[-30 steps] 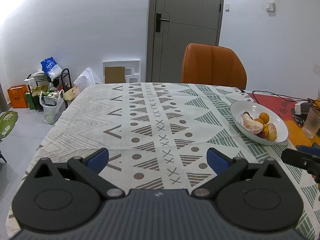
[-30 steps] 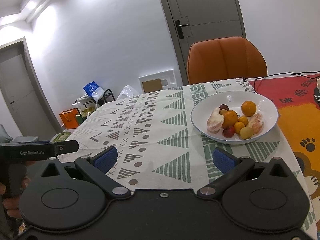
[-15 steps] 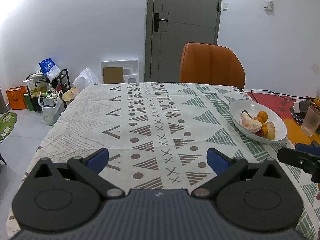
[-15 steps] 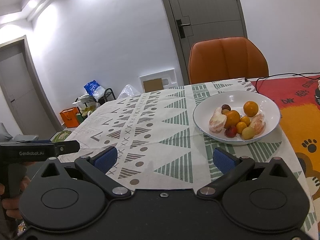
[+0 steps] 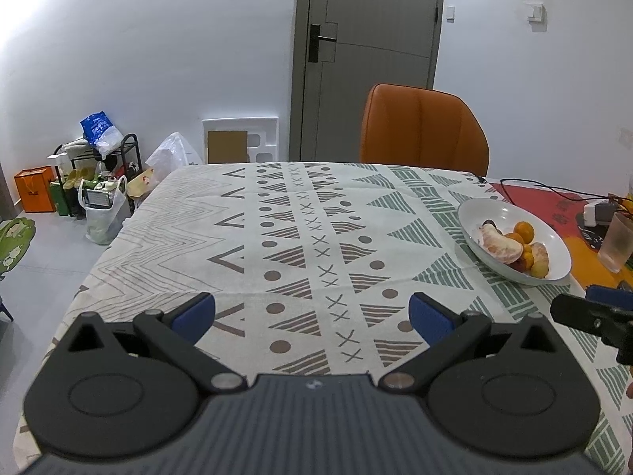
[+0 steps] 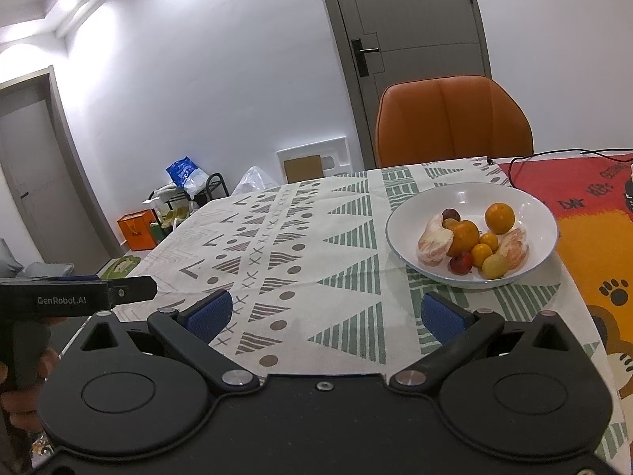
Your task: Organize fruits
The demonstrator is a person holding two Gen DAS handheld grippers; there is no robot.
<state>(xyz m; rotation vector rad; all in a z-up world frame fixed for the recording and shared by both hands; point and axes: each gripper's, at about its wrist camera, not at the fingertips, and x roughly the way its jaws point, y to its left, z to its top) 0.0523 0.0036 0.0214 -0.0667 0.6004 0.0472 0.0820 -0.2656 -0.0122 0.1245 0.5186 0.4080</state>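
Both claws are spread wide with nothing in them. The left claw (image 5: 312,312) hangs low over the patterned cloth on the desk (image 5: 277,237), and the right claw (image 6: 324,314) does the same, pointed toward the white bowl (image 6: 435,206). All the fruit sits in that bowl, over on the right side of the desk: a couple of oranges (image 6: 499,218), peeled pomelo chunks (image 6: 433,243), small yellow and reddish ones. An orange chair (image 6: 451,120) stands behind the desk, and a frosted glass (image 5: 619,241) is just past the bowl.
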